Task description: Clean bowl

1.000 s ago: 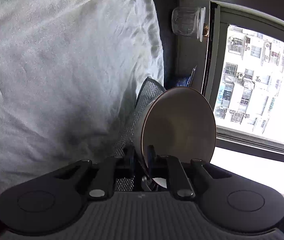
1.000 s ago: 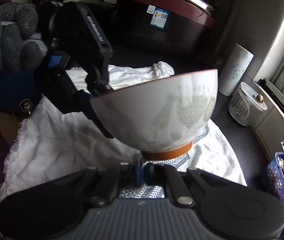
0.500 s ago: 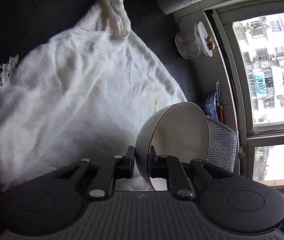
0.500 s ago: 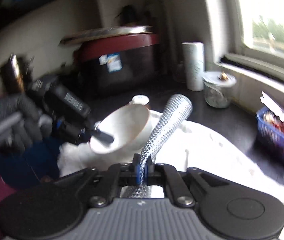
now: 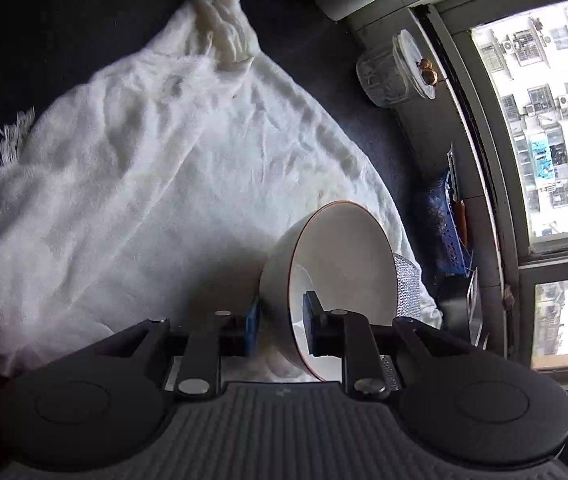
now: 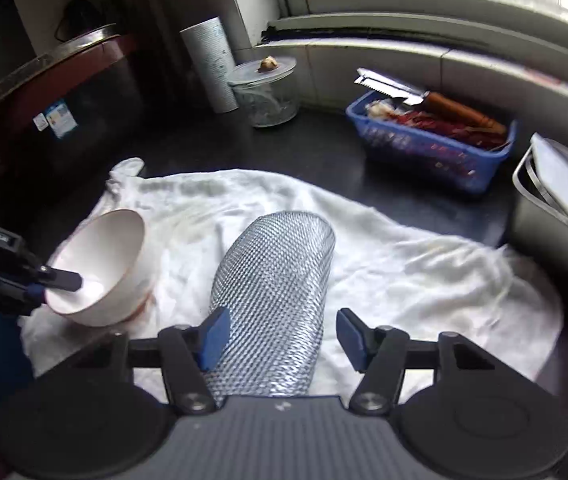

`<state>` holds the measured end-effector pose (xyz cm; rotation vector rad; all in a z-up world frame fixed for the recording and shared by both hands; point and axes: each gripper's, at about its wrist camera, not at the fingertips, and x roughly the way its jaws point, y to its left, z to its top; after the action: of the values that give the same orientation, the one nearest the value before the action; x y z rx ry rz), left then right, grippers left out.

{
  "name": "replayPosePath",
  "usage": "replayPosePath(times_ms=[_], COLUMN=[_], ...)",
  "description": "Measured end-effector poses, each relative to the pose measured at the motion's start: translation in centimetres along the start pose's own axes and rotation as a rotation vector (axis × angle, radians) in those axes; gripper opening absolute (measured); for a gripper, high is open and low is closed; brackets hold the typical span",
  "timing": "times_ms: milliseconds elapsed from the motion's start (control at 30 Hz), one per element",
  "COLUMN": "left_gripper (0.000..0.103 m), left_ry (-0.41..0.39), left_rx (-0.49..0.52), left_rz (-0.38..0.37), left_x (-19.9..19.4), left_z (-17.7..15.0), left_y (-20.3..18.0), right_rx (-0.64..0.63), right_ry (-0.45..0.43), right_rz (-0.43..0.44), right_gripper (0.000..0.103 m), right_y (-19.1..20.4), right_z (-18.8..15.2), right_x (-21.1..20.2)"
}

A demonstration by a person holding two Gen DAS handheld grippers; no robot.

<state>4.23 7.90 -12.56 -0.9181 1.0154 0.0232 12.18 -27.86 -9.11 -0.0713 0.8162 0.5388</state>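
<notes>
Progress: scrubbing looks finished or paused; setting the bowl down is left, I judge.
Left gripper (image 5: 280,330): clamped on the rim of the bowl (image 5: 339,264), tilted, resting on the white cloth (image 5: 164,184).
Right gripper (image 6: 282,336): spread wide, metal mesh scrubber (image 6: 276,292) lying loose between.
Materials: glossy ceramic, orange-brown foot; crinkled woven cloth; dark worktop (image 6: 303,148).
</notes>
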Motion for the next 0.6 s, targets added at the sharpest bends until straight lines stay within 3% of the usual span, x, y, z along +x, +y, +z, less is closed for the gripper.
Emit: replayPosePath(times_ms=[133, 267, 367, 433, 500, 567, 600], left_gripper=[0.021, 0.021, 0.021, 0.021, 0.021, 0.021, 0.021], left_ry=[-0.064, -0.078, -0.082, -0.079, -0.081, -0.087, -0.092], left_rx=[0.128, 0.146, 0.148, 0.148, 0.15, 0.141, 0.136], left_rz=[0.045, 0.051, 0.05, 0.045, 0.042, 0.036, 0.033], left_x=[-1.3, -2.1, -2.5, -2.5, -2.6, -2.9, -3.1], left_z=[-0.4, -1.0, -1.7, -2.3, -2.9, -3.4, -3.7], left_y=[-1.5, -1.8, -1.8, -1.8, -1.9, -1.8, -1.7], right_rx=[-0.184, -0.443, -0.761, -0.967, -1.077, -1.106, -1.1], right_ry=[-0.068, -0.047, 0.024, 0.065, 0.098, 0.11, 0.119], right_rz=[-0.067, 0.014, 0.029, -0.012, -0.032, -0.045, -0.053], right_gripper=[0.066, 0.066, 0.066, 0.066, 0.063, 0.058, 0.048], right_y=[1.0, 4.4, 7.8, 9.5, 10.1, 10.4, 10.4], right_z=[-0.4, -1.9, -5.0, -7.3, -8.7, -9.1, -9.1], right_x=[-2.5, -4.2, -3.9, -3.1, -2.0, -1.3, -0.8])
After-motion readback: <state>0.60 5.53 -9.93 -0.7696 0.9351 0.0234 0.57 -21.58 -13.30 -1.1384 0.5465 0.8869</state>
